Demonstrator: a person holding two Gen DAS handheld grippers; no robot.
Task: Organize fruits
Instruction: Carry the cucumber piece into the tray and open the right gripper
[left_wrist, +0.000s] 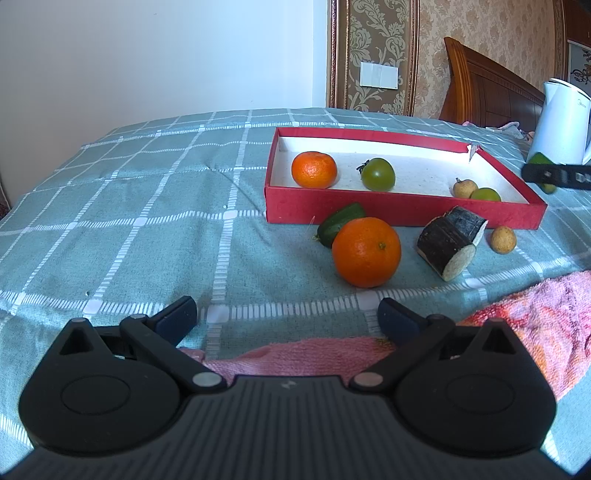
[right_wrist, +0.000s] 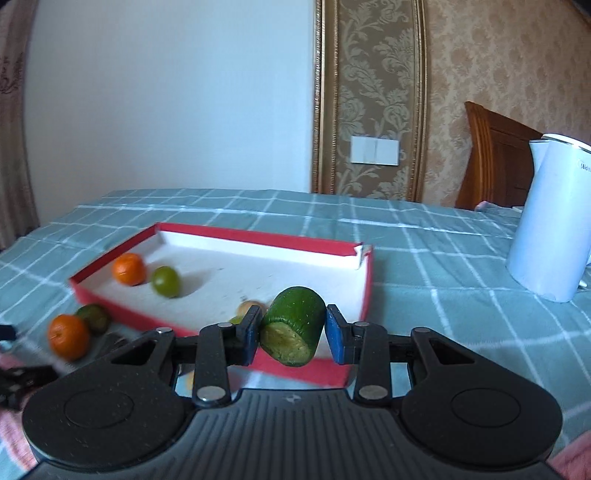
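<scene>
Right wrist view: the right gripper clamps a cut cucumber piece above the red box, which holds four fruits. Left gripper gapes empty; an orange and others wait outside.

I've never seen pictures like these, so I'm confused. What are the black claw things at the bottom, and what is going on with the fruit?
The black claws are two hand-held grippers, each carrying its own camera, so each picture looks along one claw. The left gripper is open and empty. The right gripper pinches a cut cucumber piece above a red tray on a checked cloth. In the tray lie a tangerine, a green tomato, a longan and a small green fruit. Outside it wait an orange, another cucumber piece, a dark-skinned cut chunk and a second longan. A white kettle stands nearby.
</scene>
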